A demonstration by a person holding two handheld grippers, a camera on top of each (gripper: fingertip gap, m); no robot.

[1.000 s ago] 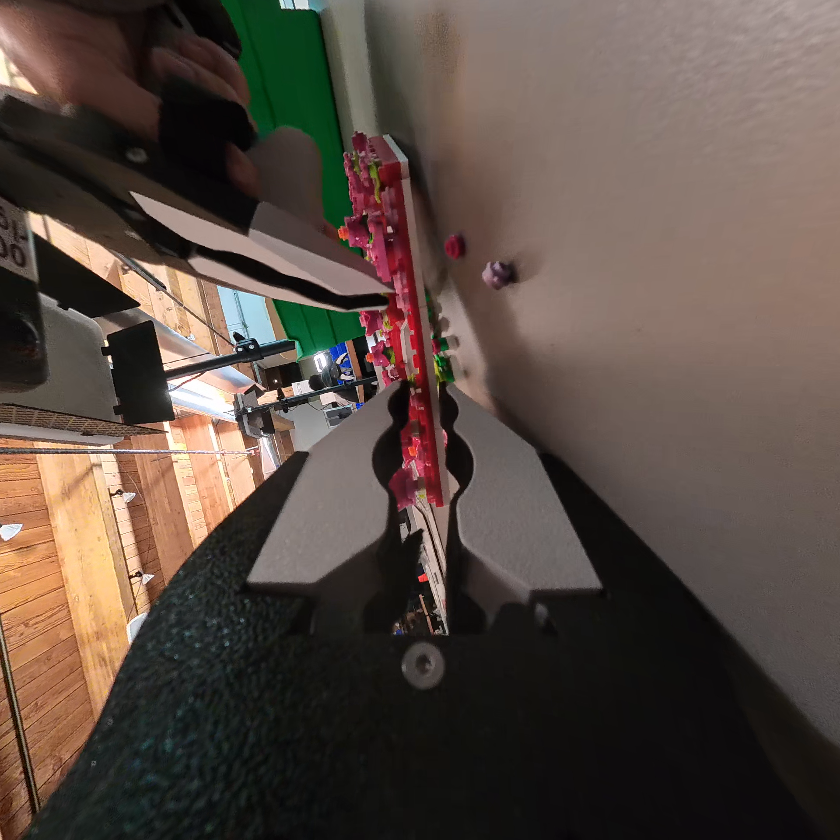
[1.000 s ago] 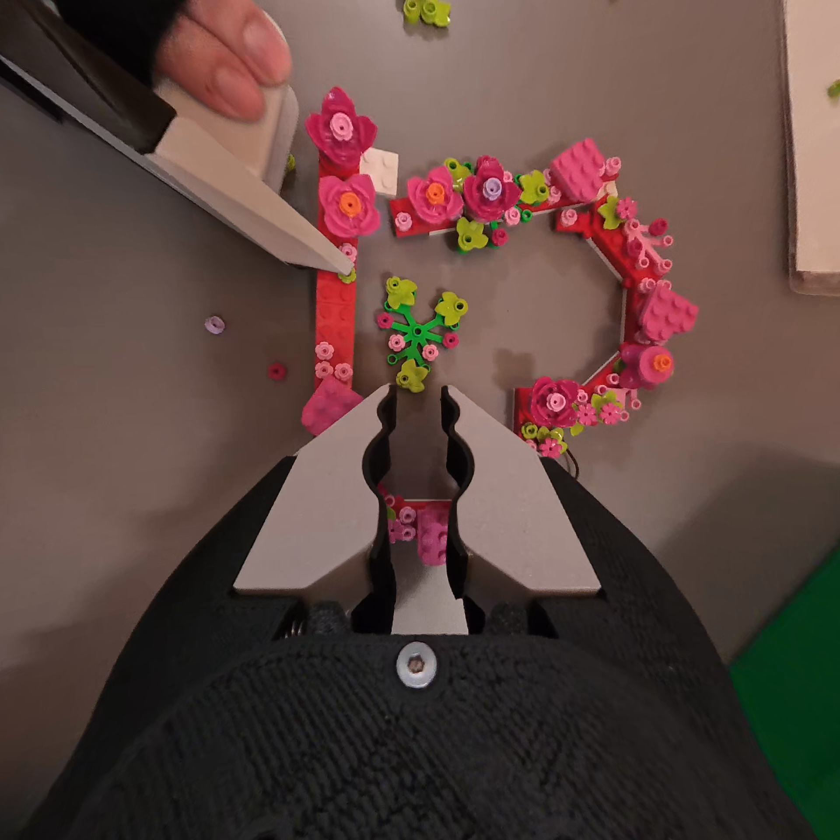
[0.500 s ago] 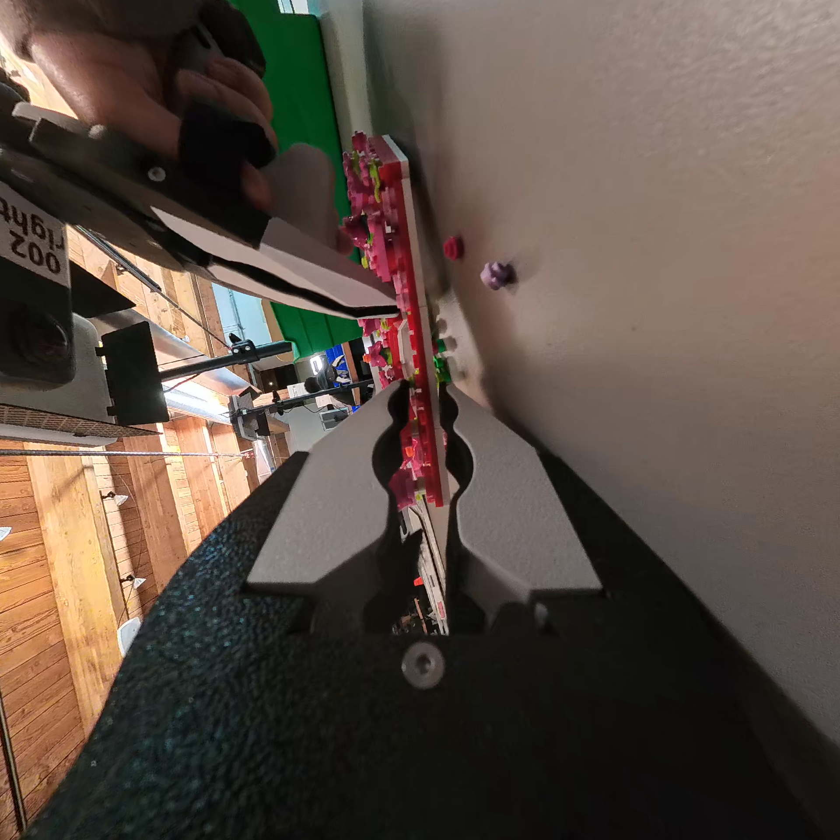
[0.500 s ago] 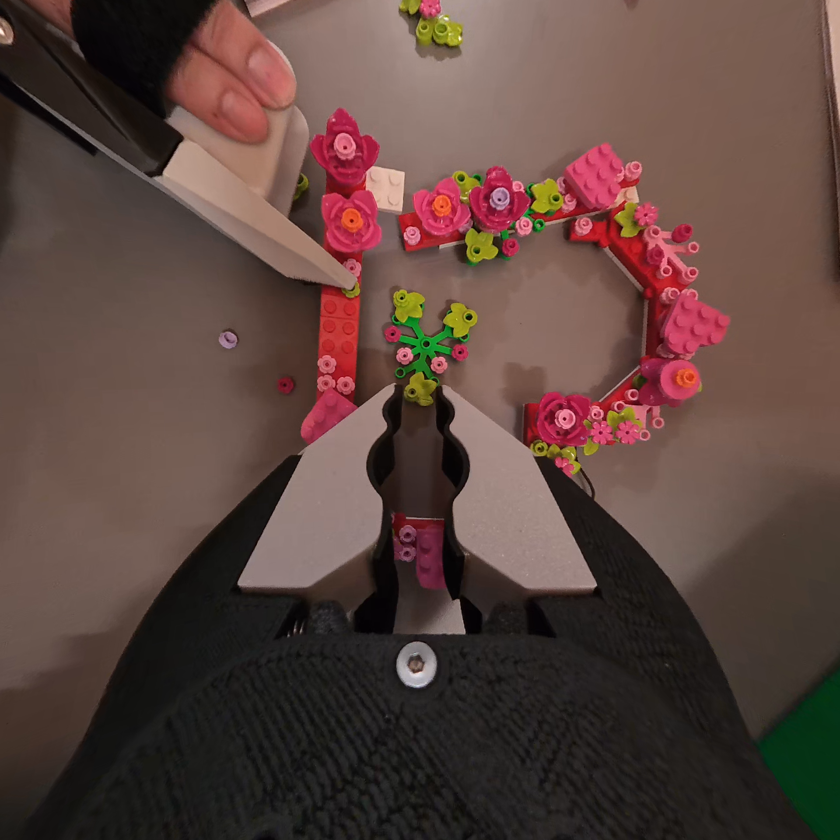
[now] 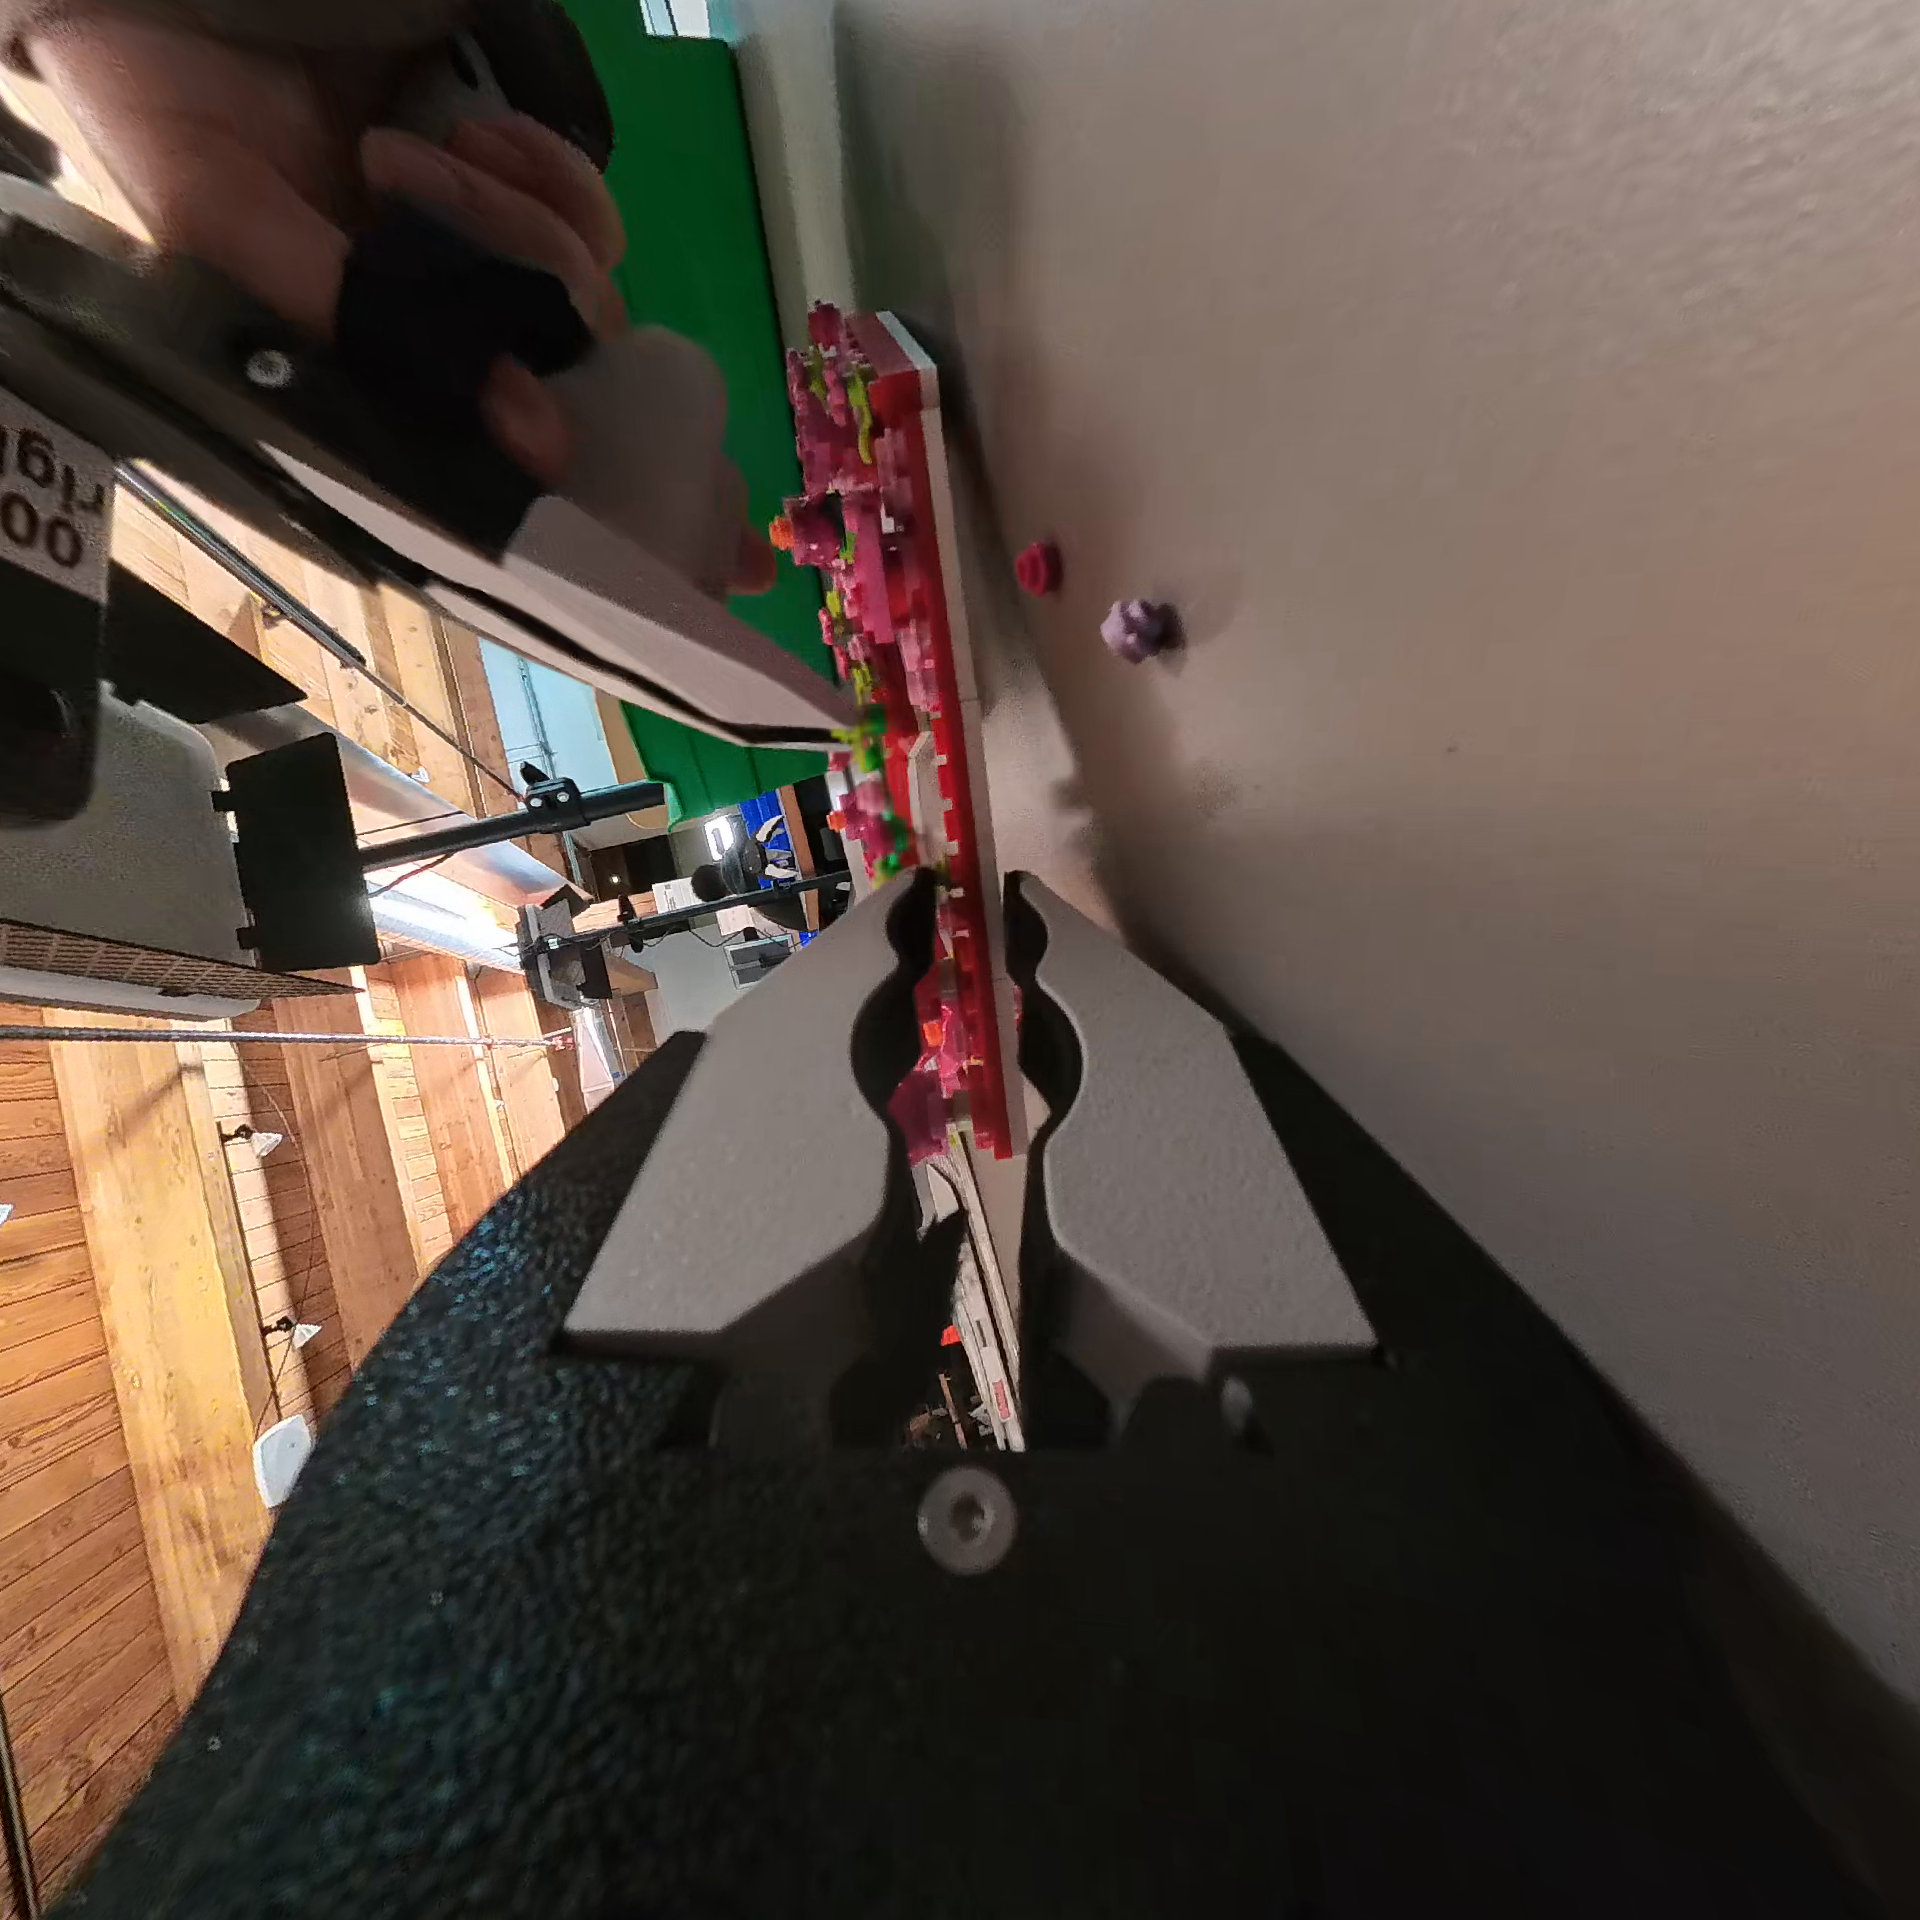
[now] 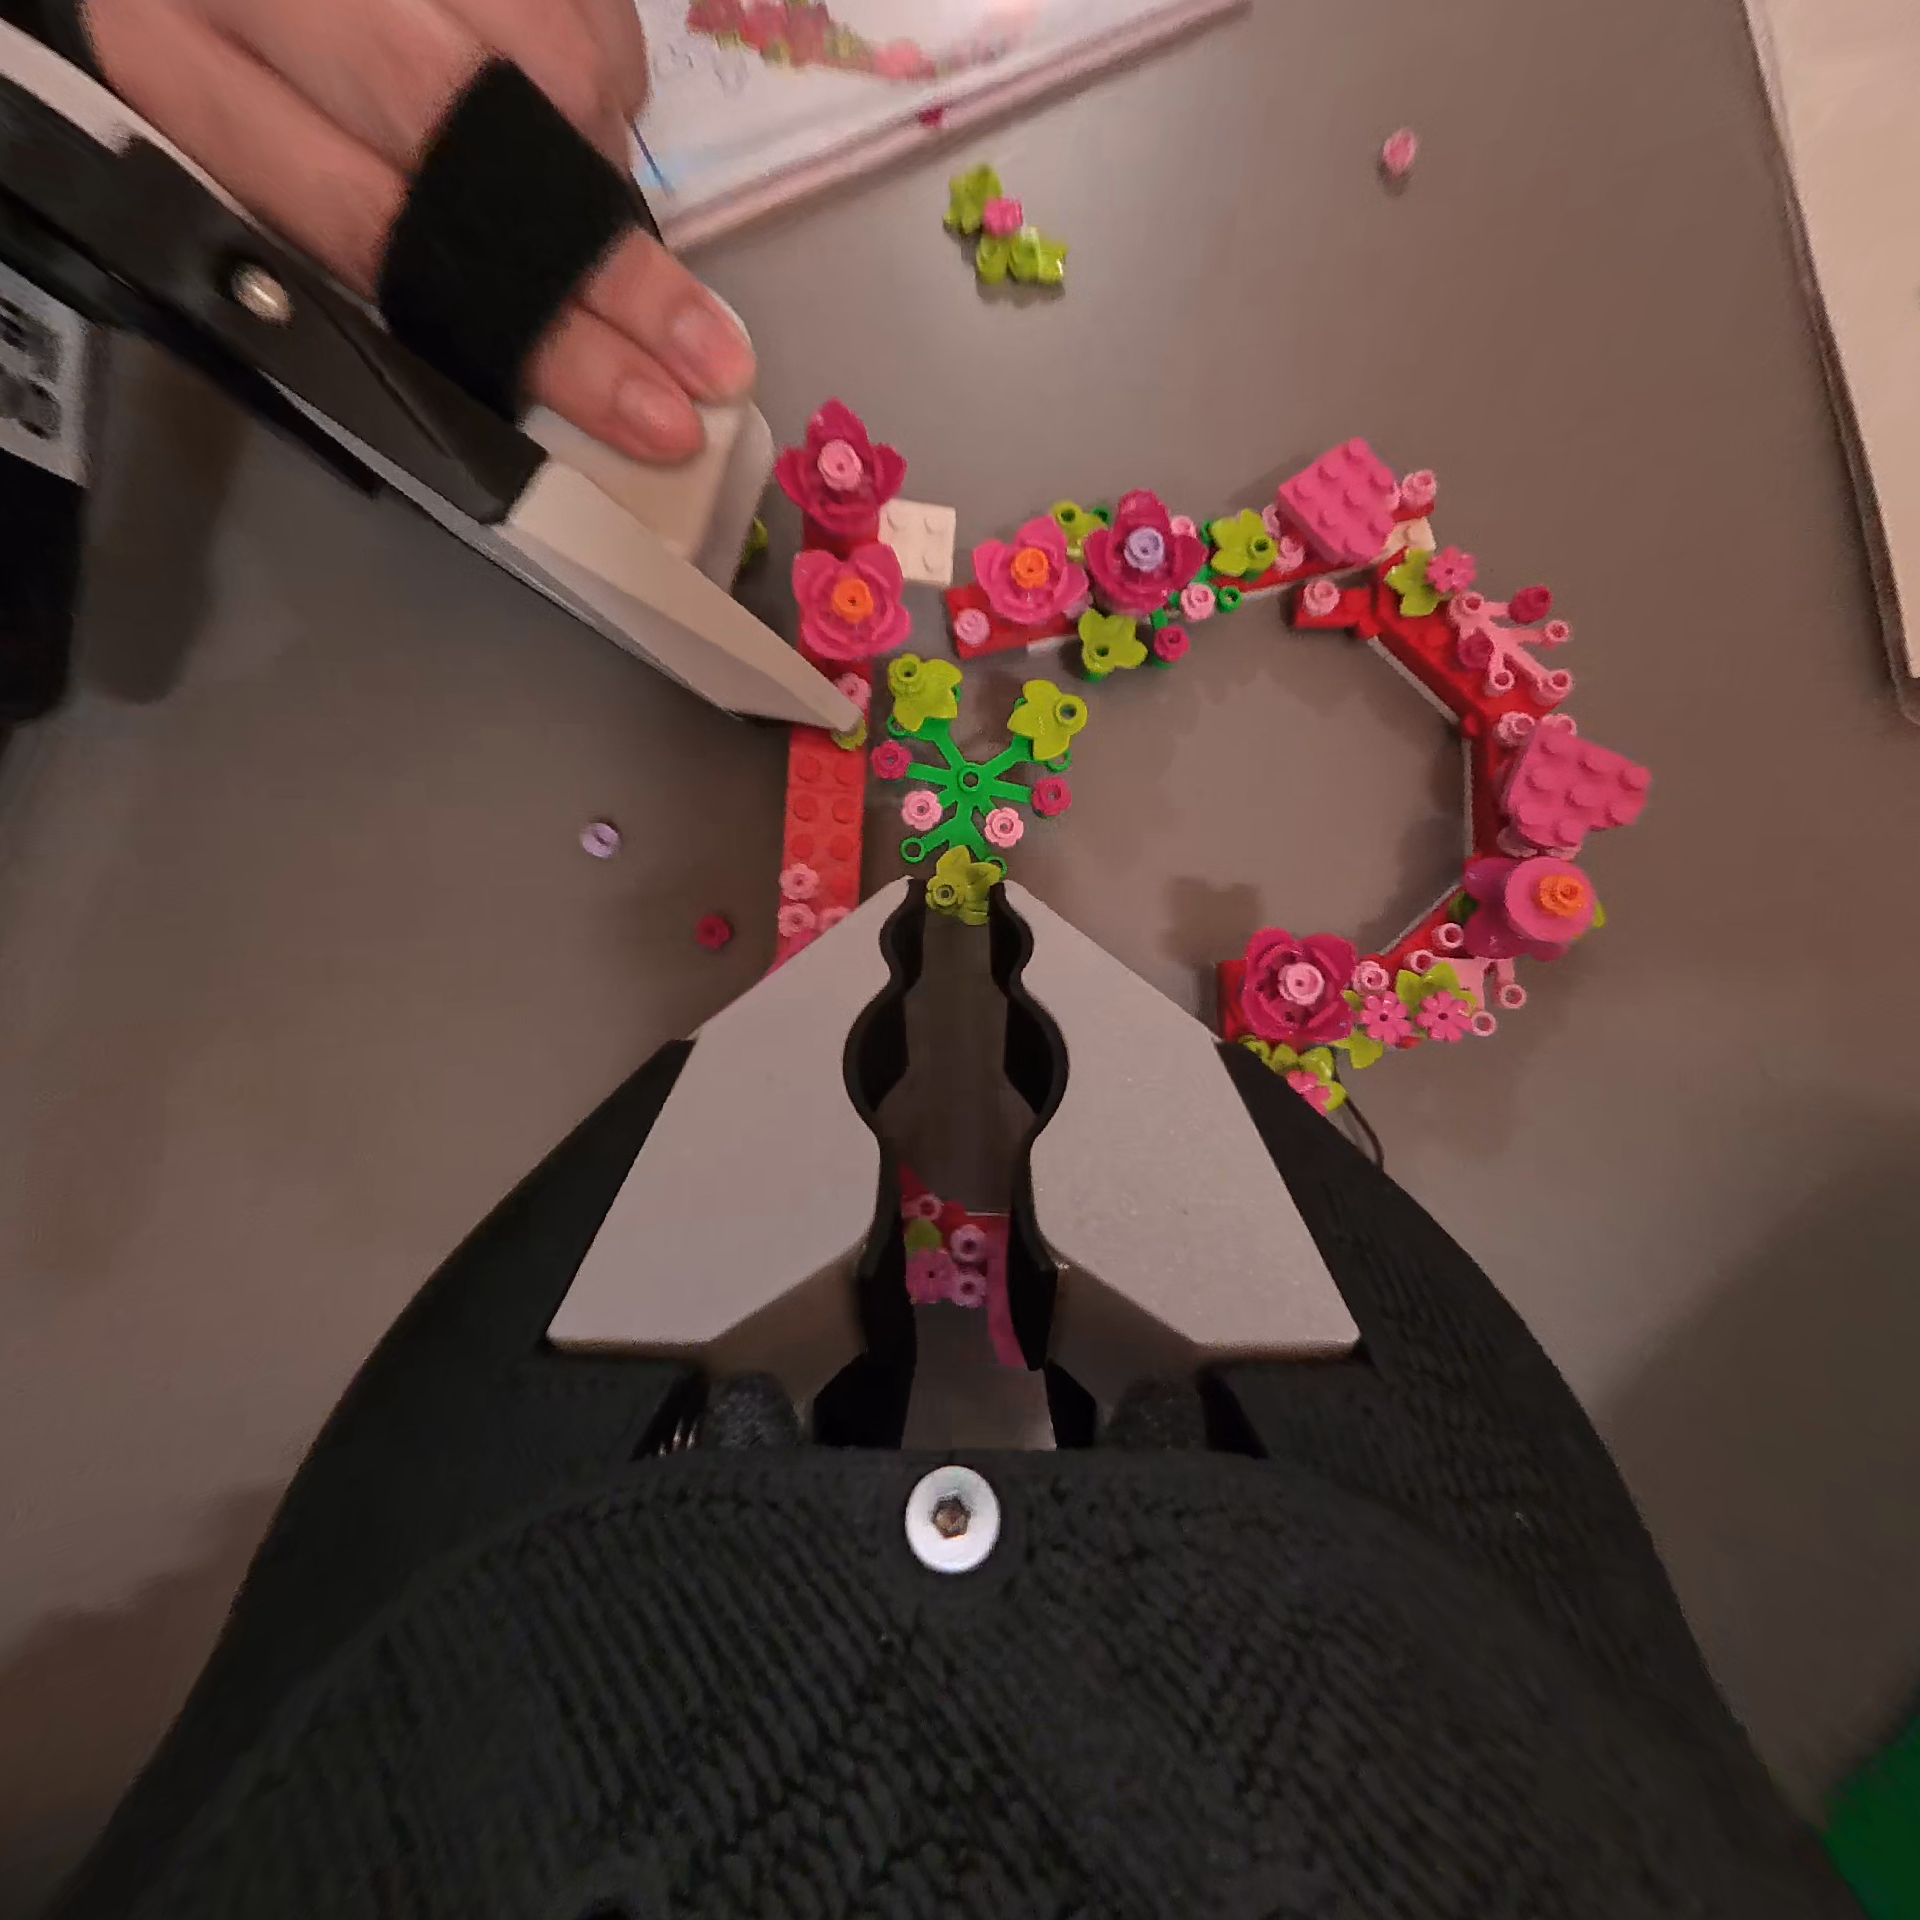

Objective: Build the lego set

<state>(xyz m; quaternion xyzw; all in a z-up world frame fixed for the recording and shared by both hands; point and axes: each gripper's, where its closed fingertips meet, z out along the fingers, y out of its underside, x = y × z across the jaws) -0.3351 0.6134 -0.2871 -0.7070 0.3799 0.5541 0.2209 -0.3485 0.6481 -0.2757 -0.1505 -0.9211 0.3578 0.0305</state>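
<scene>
Hidden: the right gripper point(image 6: 954, 896) covers the lower end of the red strip point(image 6: 824, 781).
Left gripper point(image 5: 966, 888): fingers clamped on the red strip's edge, on the grey worktop point(image 6: 312, 935).
Right gripper: fingers slightly apart, tips flanking a lime leaf of the green sprig point(image 6: 968, 781); contact unclear.
Right view only: flower ring point(image 6: 1455, 727), booklet point(image 6: 883, 62).
Left view: build seen edge-on.

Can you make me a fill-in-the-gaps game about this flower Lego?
The branching stem piece is bright ___.
The straight red strip carries ___ big flowers.
The square plate beside the strip's top flower is ___.
The right tongs have a lime ___ between their tips.

Missing words: green, two, white, leaf.
</scene>
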